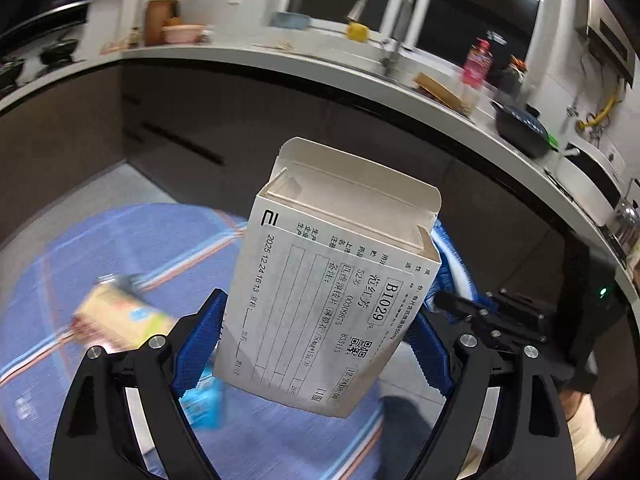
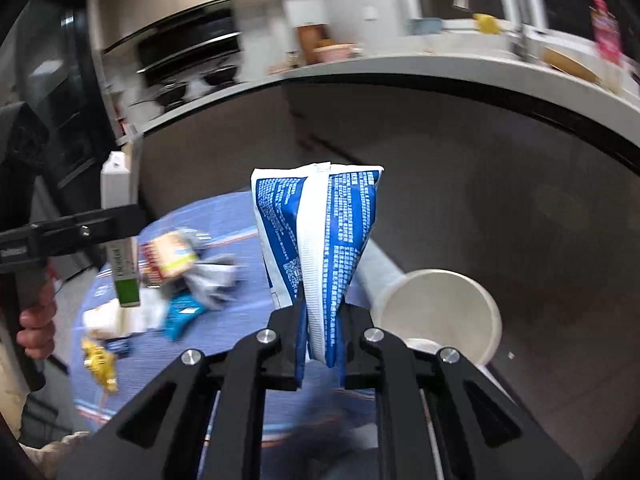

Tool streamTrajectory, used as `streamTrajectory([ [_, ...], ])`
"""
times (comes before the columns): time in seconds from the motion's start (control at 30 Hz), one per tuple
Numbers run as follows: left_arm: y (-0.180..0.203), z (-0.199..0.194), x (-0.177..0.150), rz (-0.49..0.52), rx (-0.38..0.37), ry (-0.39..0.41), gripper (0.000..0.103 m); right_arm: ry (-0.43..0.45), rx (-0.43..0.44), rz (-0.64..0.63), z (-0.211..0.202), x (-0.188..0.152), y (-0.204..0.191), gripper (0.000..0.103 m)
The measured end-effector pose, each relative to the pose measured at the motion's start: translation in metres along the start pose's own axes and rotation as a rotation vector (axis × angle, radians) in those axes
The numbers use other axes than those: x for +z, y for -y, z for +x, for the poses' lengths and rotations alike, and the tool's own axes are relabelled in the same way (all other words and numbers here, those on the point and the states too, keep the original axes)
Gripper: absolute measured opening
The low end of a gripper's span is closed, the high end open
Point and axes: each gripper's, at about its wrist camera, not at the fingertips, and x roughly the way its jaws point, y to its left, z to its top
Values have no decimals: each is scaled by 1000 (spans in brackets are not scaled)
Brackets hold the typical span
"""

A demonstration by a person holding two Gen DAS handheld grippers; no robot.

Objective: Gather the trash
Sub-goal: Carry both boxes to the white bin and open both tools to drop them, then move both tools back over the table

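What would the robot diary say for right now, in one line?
left gripper: shut on white box | right gripper: shut on blue packet | white bin: nearby

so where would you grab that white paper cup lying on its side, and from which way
Take the white paper cup by its rim, one finger inside the mouth and one outside the wall. It lies on its side with the open mouth turned toward the right wrist camera, so come in from the mouth side. The wall looks thin, so a squeeze across the body would probably crush it. The right gripper is shut on the blue packet, so that goes first.

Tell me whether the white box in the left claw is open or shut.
Open: the white box has its top flap raised, bare inside showing. Left claw grips it.
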Motion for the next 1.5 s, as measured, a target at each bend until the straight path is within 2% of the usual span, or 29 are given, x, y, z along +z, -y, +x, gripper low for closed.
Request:
streamTrajectory([
  [0.1,31,43,9,21,-20,-36,81,-14,-55,49,14,-11,45,13],
  [0.17,55,83,14,59,-8,-67,81,-34,-75,84,26,-20,71,13],
  [0.27,77,137,16,66,-18,-130,81,-68,-93,143,50,-35,108,13],
  [0.4,89,202,13,60,15,-203,81,-114,-80,191,86,-53,139,13],
  [0.5,88,237,10,39,39,-245,81,-144,-65,207,111,-62,153,13],
  [0.73,83,277,7,21,80,-289,82,-193,-61,219,152,-68,163,14],
  [0.97,72,296,0,1,116,-298,85,-208,-55,206,168,-65,166,22],
  [1.0,68,294,-3,-11,123,-297,87,-207,-55,198,170,-65,166,28],
  [1.1,65,300,-2,-12,135,-280,95,-201,-65,173,172,-68,166,36],
  [1.13,64,301,-1,-16,139,-274,95,-200,-64,166,171,-68,168,39],
  [1.2,61,303,1,-27,138,-272,95,-195,-60,156,171,-68,166,57],
  [1.3,57,304,3,-37,128,-275,95,-184,-54,134,168,-69,164,75],
  [1.5,52,302,2,-50,113,-279,95,-180,-49,121,162,-76,166,97],
])
